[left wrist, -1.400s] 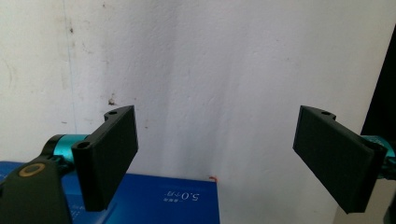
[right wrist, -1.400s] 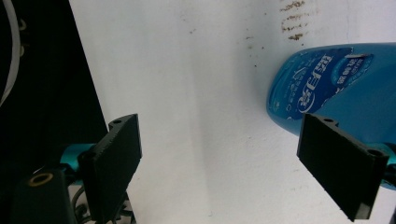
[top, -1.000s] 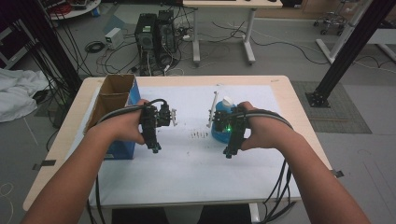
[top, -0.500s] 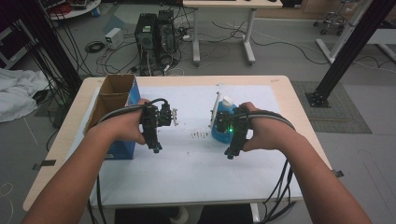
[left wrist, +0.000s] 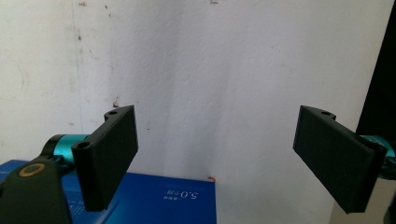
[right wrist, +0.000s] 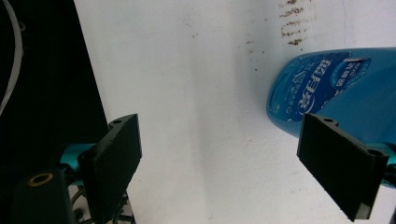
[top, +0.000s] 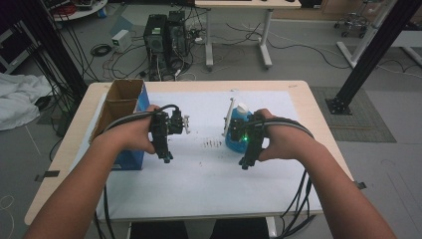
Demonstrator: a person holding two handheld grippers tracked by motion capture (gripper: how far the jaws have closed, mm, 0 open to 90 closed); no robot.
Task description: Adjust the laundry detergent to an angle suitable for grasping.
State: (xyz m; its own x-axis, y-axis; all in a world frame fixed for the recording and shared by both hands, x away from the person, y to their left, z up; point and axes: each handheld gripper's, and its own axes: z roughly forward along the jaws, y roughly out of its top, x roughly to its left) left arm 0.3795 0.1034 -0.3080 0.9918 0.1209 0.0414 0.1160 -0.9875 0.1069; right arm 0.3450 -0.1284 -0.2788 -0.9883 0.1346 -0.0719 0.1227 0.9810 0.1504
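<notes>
Hands steady two black tools over a white-covered desk (top: 209, 184), both poised and neither gripping anything. At left of the high view an open cardboard box (top: 122, 99) with a blue side stands on the desk; the left tool (top: 165, 157) hangs just beside it, jaws spread wide and empty. Right of centre, a blue bottle (top: 238, 130) with a white cap stands upright on the sheet, and the right tool (top: 245, 162) hovers close against its near side, jaws likewise released.

Judged from this, the bottle is the thing being approached. A clean pickup calls for swinging the right tool until the bottle's body sits squarely between the jaws, then closing low on the widest part so it cannot tip.

The high view gives the layout: box, bottle and both hands in one line. The left gripper view adds the printed blue box face (left wrist: 154, 205) at lower left and the bare sheet between the jaws. The right gripper view shows the bottle's label (right wrist: 327, 88) at upper right, outside the gap between the jaws, with one jaw overlapping its lower edge, an offset the high view hides.
</notes>
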